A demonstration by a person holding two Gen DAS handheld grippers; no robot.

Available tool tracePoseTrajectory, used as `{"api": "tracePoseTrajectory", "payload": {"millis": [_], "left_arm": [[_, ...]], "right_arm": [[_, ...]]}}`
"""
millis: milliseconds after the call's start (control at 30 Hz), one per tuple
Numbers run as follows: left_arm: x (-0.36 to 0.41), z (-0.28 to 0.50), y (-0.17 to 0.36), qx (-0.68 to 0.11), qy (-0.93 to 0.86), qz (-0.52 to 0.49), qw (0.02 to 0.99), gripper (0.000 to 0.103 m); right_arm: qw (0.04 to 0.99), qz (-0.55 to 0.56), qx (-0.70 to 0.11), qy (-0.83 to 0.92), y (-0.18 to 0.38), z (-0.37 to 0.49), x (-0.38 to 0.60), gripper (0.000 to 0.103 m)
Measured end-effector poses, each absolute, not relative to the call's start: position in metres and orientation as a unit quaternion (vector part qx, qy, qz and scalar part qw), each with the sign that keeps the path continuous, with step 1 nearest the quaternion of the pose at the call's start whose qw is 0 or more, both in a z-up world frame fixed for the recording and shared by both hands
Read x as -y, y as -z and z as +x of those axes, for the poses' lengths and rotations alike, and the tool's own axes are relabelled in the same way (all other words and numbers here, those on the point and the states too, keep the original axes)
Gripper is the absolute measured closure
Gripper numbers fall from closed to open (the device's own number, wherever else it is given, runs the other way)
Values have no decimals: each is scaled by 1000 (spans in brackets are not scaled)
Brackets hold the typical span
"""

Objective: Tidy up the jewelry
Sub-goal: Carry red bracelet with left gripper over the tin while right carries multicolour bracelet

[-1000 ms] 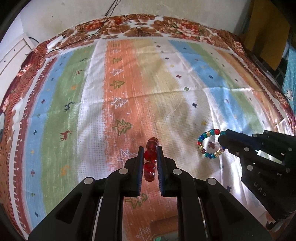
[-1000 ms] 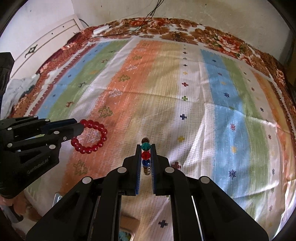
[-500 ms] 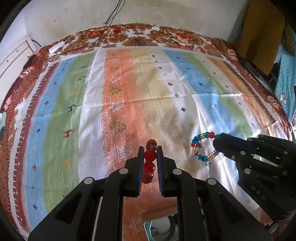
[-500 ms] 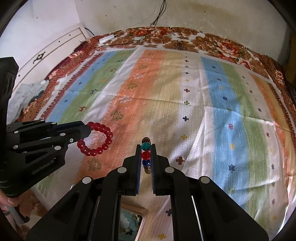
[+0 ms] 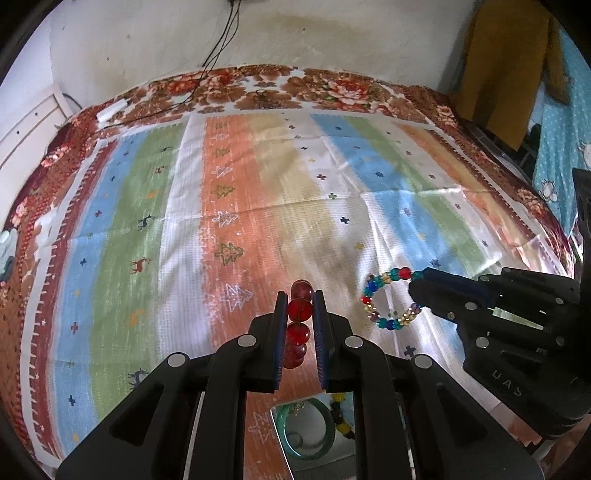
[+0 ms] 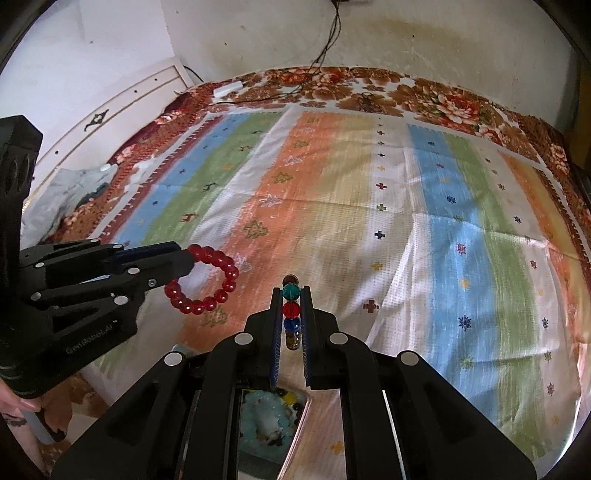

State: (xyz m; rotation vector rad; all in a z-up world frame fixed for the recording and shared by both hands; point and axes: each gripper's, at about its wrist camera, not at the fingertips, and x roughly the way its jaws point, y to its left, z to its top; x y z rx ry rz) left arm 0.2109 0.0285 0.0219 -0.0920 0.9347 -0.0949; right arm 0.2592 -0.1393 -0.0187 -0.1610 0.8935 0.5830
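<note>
both grippers have risen off the striped bedsheet [image 5: 258, 206] — left gripper [image 5: 300, 314] clenched on red bead bracelet [image 6: 207, 280], right gripper [image 6: 291, 314] on multicolour bracelet [image 5: 388, 299]. keep grips firm, loops hanging clear — lower over the jewelry box [image 5: 310, 428] below before releasing.

A bed is covered by a striped cloth [image 5: 258, 206] in blue, green, white, orange and beige, printed with small trees, deer and crosses. It is bordered by a floral bedsheet [image 5: 332, 88] in brown and red. Black cables [image 6: 325, 44] are hung down the stained wall [image 5: 332, 33] onto the bed, near a white adapter [image 6: 229, 88]. A white panelled cabinet [image 6: 122, 107] is seen beside the bed, and a mustard garment [image 5: 506, 62] is hung at the side.
</note>
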Motion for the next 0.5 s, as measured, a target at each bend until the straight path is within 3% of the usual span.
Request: {"api": "tracePoseTrajectory", "payload": {"millis": [500], "left_arm": [[-14, 165, -31, -426, 54, -33, 903, 90]], "right_arm": [[860, -82, -405, -301, 11, 221, 148, 93]]}}
